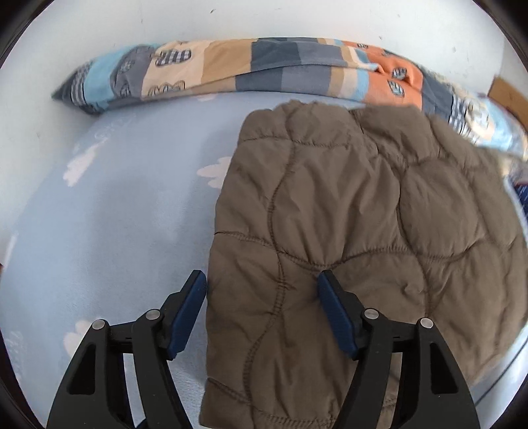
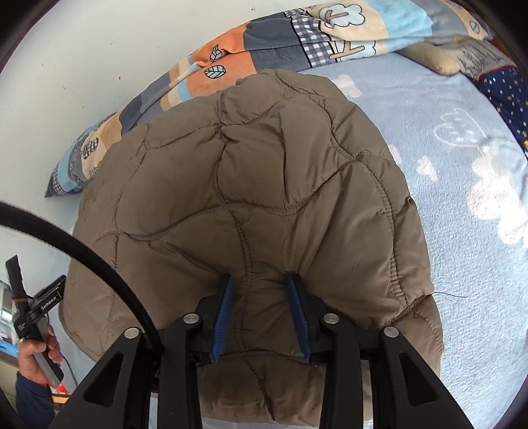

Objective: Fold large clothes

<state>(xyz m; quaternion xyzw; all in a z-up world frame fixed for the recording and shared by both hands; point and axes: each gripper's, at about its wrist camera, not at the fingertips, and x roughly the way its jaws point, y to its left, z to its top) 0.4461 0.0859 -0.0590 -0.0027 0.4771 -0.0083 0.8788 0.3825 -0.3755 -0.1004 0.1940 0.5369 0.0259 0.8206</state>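
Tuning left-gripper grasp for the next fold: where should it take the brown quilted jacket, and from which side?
Take the jacket at its near left edge, coming in low from the sheet side. That edge runs straight and lies folded flat, with bare sheet beside it, and the open left gripper already straddles it. The right gripper is pinching a puffed fold, so keep clear of that end.

Pale blue bedsheet (white clouds printed) against a white wall.

Two tools, one spread and one pinching

The left tool has its blue fingers spread wide apart. The right tool has narrowed onto a bunched fold of the brown quilted coat (fabric puckers between its pads).
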